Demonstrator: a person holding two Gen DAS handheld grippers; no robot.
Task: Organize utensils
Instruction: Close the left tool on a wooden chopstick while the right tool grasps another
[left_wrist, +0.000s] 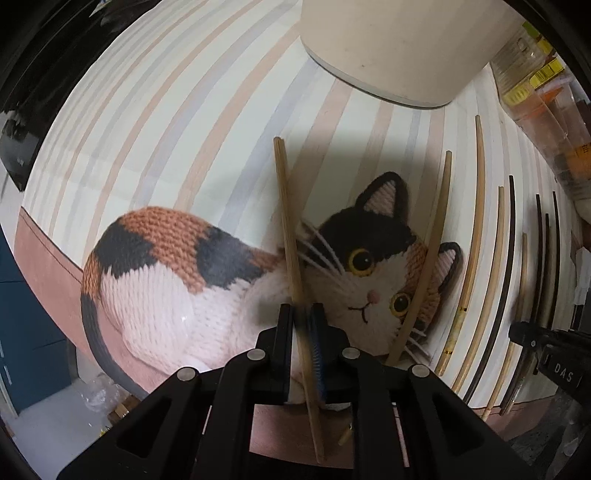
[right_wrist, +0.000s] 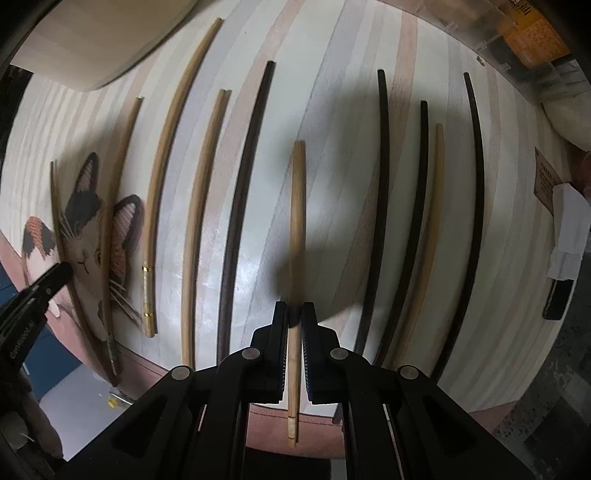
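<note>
My left gripper (left_wrist: 303, 314) is clamped on one light wooden chopstick (left_wrist: 286, 206), right over the knitted cat picture (left_wrist: 229, 280) on the striped mat (left_wrist: 177, 110). My right gripper (right_wrist: 294, 314) is pinching another light chopstick (right_wrist: 298, 206) the same way. I hold each near one end so the long part sticks out and I can line it up. More light and dark chopsticks (right_wrist: 380, 184) lie side by side on the mat, I think so matching ones can be paired.

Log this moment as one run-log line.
left gripper: shut on light wooden chopstick | right gripper: shut on light chopstick | other chopsticks lie on striped mat
</note>
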